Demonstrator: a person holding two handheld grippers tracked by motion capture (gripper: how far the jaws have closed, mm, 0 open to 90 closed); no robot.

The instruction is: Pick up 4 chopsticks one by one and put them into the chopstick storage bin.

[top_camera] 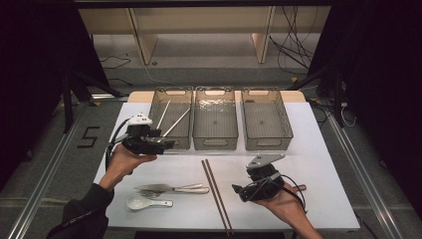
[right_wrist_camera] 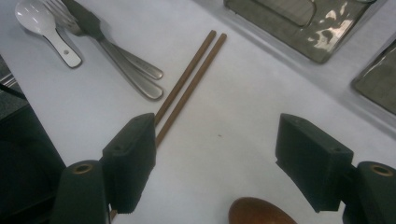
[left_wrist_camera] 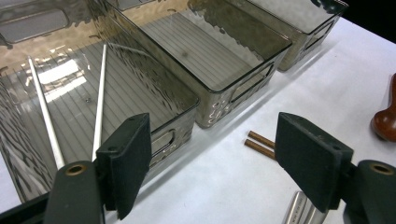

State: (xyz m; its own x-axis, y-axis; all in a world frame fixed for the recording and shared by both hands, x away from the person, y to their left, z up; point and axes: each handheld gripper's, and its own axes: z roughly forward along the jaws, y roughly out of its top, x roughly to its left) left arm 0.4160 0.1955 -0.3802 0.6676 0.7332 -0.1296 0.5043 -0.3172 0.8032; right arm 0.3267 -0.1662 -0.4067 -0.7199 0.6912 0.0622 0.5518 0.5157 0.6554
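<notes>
The left black two-jaw gripper (top_camera: 166, 143) is wearing a white cap and trailing a black cable. The right black two-jaw gripper (top_camera: 236, 189) is carrying a grey three-cornered plate. A dark sleeve (top_camera: 82, 211) is covering the person's left forearm.

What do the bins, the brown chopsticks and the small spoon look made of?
Bins: smoky clear plastic, glossy; the table shows through. Brown chopsticks: likely wood, matte, even brown. Small spoon: white and glossy, ceramic or melamine, hard to tell.
</notes>
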